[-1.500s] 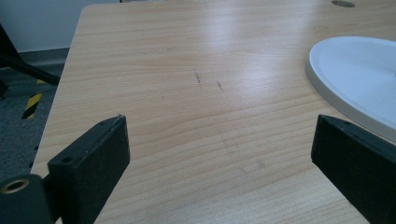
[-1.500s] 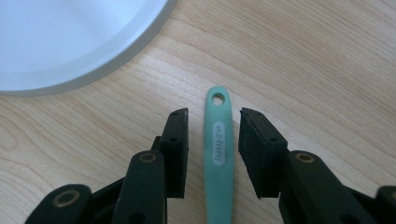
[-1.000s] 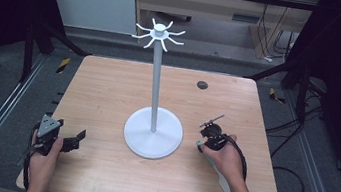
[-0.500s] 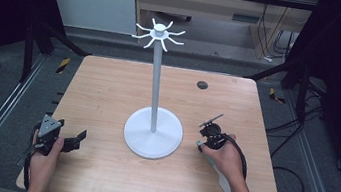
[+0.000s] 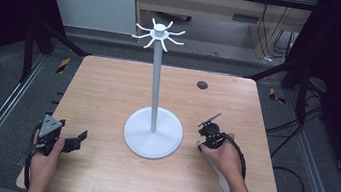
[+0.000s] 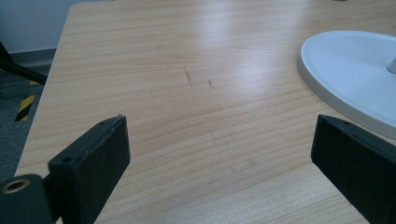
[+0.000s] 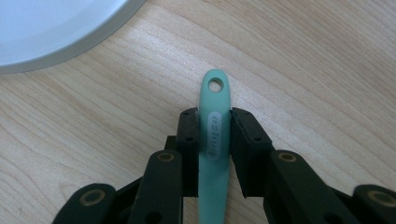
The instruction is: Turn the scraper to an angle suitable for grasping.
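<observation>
A teal handle [image 7: 215,140] with a hole at its tip lies flat on the wooden table [image 5: 108,92]. My right gripper [image 7: 215,116] is shut on it; its jaws have just been closing, and both pads now press the handle's sides. In the high view the right gripper [image 5: 211,131] sits just right of the white stand's round base [image 5: 152,136]. A thin pole [image 5: 155,89] rises from that base to a ring of hooks [image 5: 159,35]. My left gripper [image 5: 74,140] rests near the table's front left, and its jaws [image 6: 219,140] stand wide open over bare wood.
A small dark round insert [image 5: 202,85] sits in the table toward the back right. The stand's base [image 6: 355,70] lies close to the left gripper's right jaw. Metal frame rails run along both sides of the table, and cables lie on the floor at right.
</observation>
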Motion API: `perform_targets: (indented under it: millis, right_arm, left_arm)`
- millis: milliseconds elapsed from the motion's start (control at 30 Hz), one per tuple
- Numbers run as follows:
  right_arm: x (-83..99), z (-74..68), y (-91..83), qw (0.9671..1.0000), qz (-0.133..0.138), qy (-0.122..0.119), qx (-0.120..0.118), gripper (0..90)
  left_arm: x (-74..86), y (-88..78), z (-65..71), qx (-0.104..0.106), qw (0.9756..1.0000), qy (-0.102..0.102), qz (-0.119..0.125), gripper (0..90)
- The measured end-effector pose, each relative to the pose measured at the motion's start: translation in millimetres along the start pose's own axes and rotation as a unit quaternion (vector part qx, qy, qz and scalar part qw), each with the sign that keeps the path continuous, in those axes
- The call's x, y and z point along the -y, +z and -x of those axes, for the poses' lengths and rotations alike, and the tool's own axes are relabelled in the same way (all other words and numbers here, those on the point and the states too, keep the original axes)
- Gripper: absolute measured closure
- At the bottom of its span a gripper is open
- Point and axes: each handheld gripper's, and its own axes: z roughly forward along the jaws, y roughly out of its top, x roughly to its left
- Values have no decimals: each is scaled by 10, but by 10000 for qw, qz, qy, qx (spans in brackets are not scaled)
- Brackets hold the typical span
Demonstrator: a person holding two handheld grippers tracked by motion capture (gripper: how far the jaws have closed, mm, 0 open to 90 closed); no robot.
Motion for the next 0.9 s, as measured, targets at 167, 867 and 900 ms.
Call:
perform_targets:
  millis: [167, 867, 900]
  right_arm:
    - [14, -18, -7, 10000, 74, -24, -13, 745]
    - [89, 158, -540, 9951, 971, 174, -73, 746]
    - [88, 163, -560, 9946, 1019, 185, -70, 746]
  left_arm:
    - [0, -1, -4, 1, 10000, -3, -8, 42]
    - [1, 6, 2, 13, 10000, 9, -4, 42]
    - [2, 7, 3, 15, 10000, 12, -7, 42]
